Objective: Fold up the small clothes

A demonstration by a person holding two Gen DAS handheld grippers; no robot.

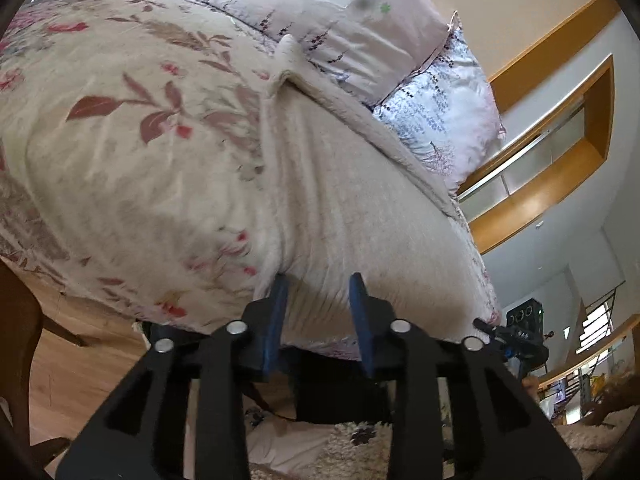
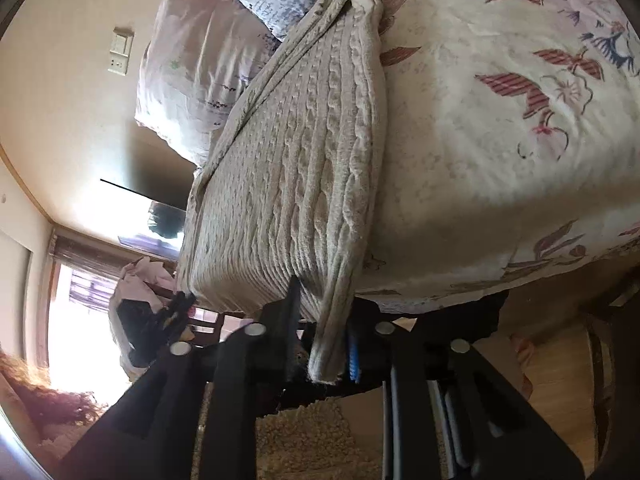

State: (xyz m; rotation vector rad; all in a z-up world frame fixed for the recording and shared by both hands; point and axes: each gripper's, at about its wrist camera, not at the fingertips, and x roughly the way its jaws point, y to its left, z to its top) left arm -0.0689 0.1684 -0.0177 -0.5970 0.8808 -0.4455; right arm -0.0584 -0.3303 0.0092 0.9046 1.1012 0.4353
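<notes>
Only from the right wrist – right gripper (image 2: 322, 344) clamps sweater (image 2: 288, 184) sleeve; left gripper (image 1: 320, 300) gapes.

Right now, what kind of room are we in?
Probably a bedroom: a bed with a floral cover, pillows at its head, and a cream knitted sweater laid on it.

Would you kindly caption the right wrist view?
Right gripper pinches the cable-knit sweater's hem at the floral bedspread's edge.
</notes>
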